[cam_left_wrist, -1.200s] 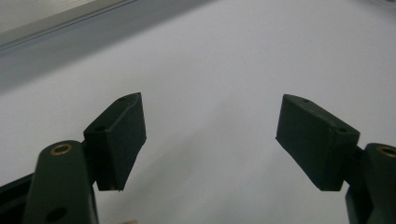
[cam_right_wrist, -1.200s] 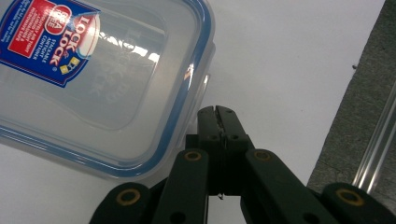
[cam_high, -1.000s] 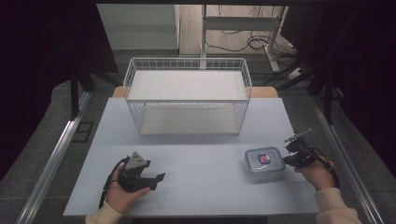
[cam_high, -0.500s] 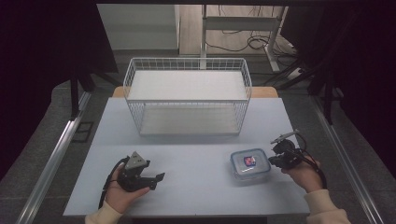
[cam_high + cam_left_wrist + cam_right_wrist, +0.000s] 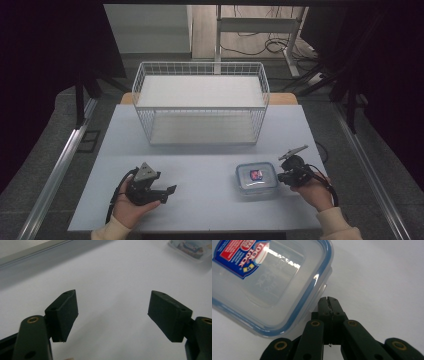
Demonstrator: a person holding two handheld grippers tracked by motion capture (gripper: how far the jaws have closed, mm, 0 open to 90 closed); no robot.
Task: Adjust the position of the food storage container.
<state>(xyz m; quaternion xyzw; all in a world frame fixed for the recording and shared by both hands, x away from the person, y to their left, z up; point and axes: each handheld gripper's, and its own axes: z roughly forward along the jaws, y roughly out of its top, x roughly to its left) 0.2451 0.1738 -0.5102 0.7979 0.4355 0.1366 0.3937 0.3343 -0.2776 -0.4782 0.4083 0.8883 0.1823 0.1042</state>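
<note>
Slid left across the table (image 5: 200,200) since a second ago: the clear box (image 5: 257,179) with the blue-edged lid, and the right gripper (image 5: 283,176) along with it. Now sitting on the near half of the table, right of the middle, well in front of the white wire basket (image 5: 200,107). Pressed against the box's right edge, that right gripper, its two black jaws squeezed tight together with nothing between them (seen best in the right gripper view, tips (image 5: 328,301) right by the lid's side flap). Red and blue sticker (image 5: 242,255) on the lid. Resting at the near left of the table, the left gripper (image 5: 167,192), jaws spread apart and holding nothing, well away from the box (image 5: 191,247).
</note>
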